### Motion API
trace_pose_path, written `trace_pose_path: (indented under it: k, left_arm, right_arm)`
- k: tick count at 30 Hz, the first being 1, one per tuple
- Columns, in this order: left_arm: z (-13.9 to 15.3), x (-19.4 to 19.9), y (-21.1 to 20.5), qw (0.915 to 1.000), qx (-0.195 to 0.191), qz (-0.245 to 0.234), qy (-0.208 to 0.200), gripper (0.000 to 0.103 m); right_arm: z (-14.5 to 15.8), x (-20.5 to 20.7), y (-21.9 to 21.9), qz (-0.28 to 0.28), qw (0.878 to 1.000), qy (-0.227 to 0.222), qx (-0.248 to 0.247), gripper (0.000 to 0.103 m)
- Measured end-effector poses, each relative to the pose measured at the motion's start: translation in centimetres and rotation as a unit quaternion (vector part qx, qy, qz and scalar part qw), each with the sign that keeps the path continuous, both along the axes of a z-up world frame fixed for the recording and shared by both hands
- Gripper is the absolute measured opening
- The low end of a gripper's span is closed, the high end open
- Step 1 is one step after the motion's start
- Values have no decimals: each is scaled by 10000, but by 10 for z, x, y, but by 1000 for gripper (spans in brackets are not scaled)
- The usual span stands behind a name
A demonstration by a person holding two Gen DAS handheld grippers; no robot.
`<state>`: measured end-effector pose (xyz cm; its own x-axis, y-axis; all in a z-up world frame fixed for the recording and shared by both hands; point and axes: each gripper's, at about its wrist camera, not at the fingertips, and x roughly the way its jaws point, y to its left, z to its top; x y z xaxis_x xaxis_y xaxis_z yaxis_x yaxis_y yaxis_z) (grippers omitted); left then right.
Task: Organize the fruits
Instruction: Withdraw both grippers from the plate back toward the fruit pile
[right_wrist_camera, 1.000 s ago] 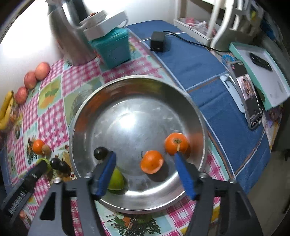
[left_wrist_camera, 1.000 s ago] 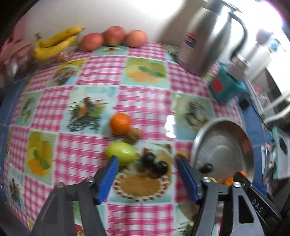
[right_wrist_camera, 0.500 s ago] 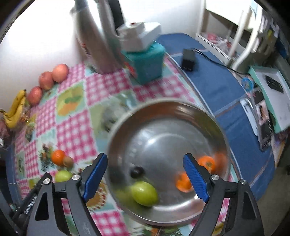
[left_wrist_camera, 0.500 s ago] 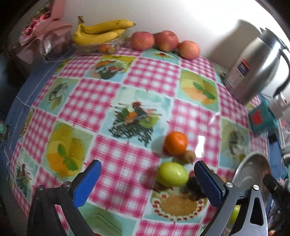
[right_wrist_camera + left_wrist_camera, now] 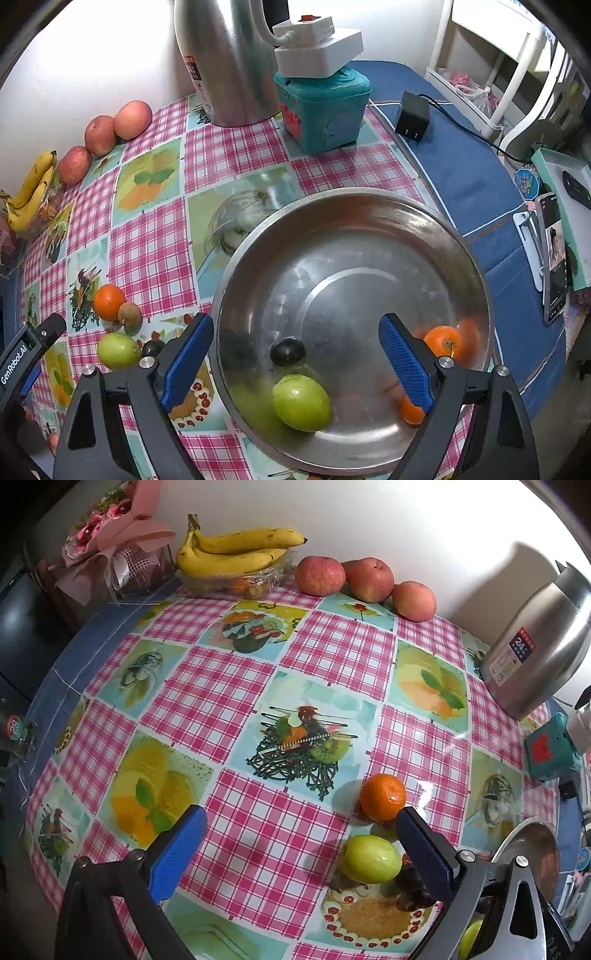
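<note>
While both my hand-held grippers hang wide open and empty, fruit lies split between the counter (image 5: 332, 653) and the steel bowl (image 5: 369, 206).

Going largest down: the steel jug (image 5: 535, 657) by the wall carries a label where I can read "24"; the rest of its print is too small. My left hand-held gripper (image 5: 301, 843) spreads its blue pads above the checked cloth, touching nothing, and in the right wrist view its body reads "GenRobot.AI". My right hand-held gripper (image 5: 297, 360) gapes just as wide over the bowl. In the bowl lie a green fruit (image 5: 301, 402), two oranges (image 5: 441, 341) and a dark plum (image 5: 287, 350). On the counter beside the bowl sit another green fruit (image 5: 369, 858), an orange (image 5: 383, 796), a brownish small fruit (image 5: 129, 314) and dark plums (image 5: 408, 880).
</note>
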<state>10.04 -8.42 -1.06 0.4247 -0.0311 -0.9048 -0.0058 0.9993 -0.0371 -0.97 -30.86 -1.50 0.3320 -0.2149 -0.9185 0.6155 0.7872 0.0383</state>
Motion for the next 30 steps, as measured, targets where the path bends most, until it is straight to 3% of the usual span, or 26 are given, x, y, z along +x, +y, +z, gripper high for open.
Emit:
trace_pose_path:
  k: [16,30]
  left_arm:
    - [10,-3,12,9997,-180,105,-119,103]
    - [16,-6,11,9980,-577,-246,-88,103]
  right_arm:
    - [7,-7,0,-28,9998,-172,-60,91]
    - [15,-16,9,-114,9995,-226,-181,91]
